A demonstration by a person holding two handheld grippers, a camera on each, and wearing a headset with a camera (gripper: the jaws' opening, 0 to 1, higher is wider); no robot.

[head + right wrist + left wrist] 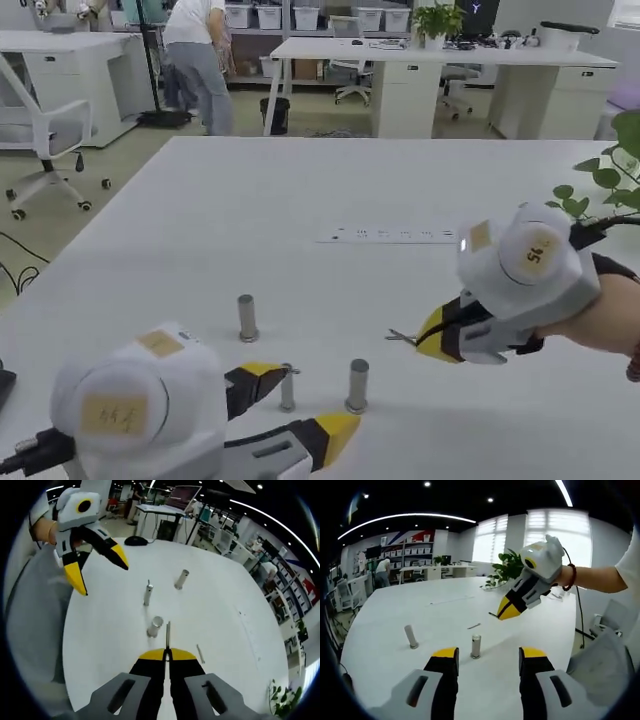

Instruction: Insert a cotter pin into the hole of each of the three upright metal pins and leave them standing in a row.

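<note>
Right hand-held gripper is at the right of the head view. Its jaws are pressed together on a cotter pin that pokes out to the left, held up off the white surface. In the right gripper view that cotter pin sticks straight up from the tips, just beside the lowest of the pins.

Left hand-held gripper is at the bottom left of the head view, jaws spread wide with nothing in them.

All three pins stand upright in the lower middle of the head view. The back metal pin is highest in the frame. The thin metal pin is just beside the left one's upper yellow tip and seems to have something through its top, but it's too small to tell. The right metal pin is next to it.

There's also a loose cotter pin lying flat on the surface, lower right of centre in the right gripper view.
</note>
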